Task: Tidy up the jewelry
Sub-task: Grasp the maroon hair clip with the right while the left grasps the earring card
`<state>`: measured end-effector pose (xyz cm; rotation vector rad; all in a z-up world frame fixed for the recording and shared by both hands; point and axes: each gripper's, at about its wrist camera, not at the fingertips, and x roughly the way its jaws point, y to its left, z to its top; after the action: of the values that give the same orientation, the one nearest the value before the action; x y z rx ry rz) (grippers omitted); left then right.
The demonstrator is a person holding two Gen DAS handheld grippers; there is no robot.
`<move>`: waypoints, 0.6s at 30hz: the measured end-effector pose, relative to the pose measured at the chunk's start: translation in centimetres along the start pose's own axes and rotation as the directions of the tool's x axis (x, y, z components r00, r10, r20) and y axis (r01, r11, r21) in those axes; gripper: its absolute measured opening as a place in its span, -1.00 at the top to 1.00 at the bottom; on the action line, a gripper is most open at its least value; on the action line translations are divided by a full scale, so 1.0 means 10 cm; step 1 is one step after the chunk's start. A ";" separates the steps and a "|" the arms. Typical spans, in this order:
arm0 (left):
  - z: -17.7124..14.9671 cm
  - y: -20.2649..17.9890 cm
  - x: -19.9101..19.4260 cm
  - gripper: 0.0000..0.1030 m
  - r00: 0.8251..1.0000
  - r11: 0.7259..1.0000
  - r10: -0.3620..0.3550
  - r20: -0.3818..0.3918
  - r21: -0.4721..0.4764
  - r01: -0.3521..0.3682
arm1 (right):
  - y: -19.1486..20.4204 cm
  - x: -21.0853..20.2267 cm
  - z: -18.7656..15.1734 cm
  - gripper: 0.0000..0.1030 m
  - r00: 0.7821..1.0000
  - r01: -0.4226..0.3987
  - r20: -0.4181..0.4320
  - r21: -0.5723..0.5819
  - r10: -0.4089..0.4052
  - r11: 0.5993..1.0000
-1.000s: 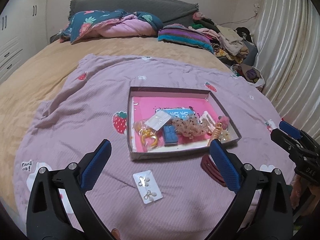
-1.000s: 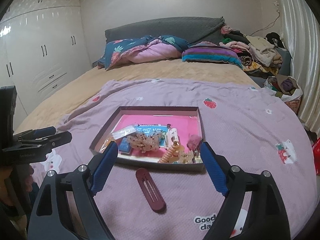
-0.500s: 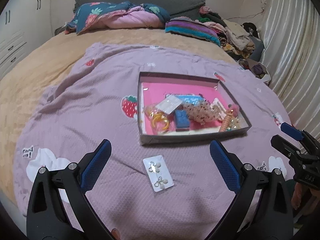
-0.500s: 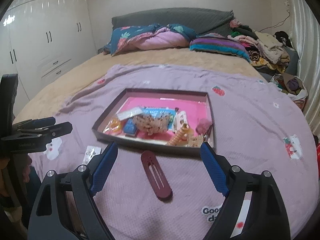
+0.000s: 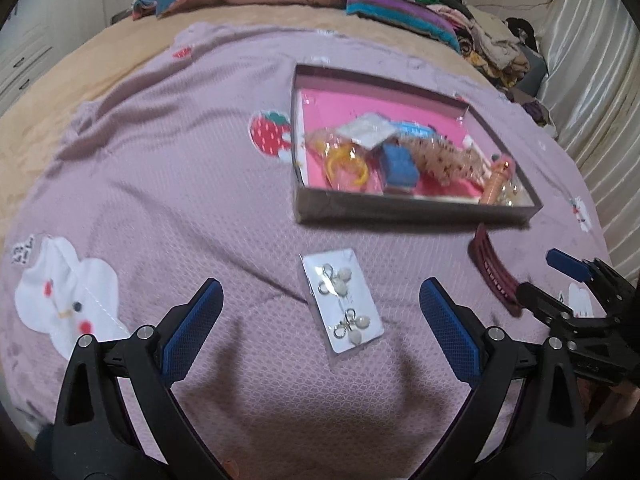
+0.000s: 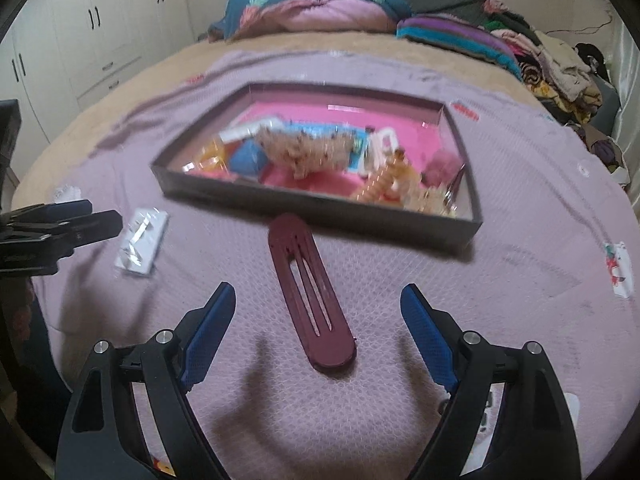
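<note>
In your right wrist view the things in the box [image 6: 320, 204] are smeared by blur, so you cannot tell most of them apart, and the small card [image 6: 141, 242] on the blanket is too fuzzy to show what is on it. In your left wrist view, your right gripper [image 5: 560, 280] hides the near end of the dark red clip [image 5: 494, 270]. The picture's right edge cuts off the hand behind that gripper.

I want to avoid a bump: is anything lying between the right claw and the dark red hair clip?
Nothing visible. The right claw is open, and only bare purple blanket lies before the hair clip.
</note>
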<state>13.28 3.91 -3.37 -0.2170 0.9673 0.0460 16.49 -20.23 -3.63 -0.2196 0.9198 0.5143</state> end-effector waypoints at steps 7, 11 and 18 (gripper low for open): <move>-0.08 -0.11 0.19 -0.59 0.999 1.000 -0.018 -0.041 0.023 0.019 | -0.01 0.34 -0.04 -0.45 0.998 -0.006 -0.070 -0.020 0.004 1.000; -0.11 -0.16 0.28 -0.43 0.998 0.999 -0.028 -0.059 0.035 0.030 | 0.02 0.43 -0.11 -0.21 0.996 -0.030 -0.088 -0.026 0.028 0.999; -0.15 -0.28 0.40 -0.17 0.998 0.997 0.006 -0.067 0.081 -0.001 | 0.13 0.32 -0.20 0.38 0.993 -0.086 -0.085 -0.031 0.083 0.996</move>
<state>14.68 0.67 -7.01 -0.1432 1.0344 0.0029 16.03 -18.83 -7.32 -0.2358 1.0053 0.6035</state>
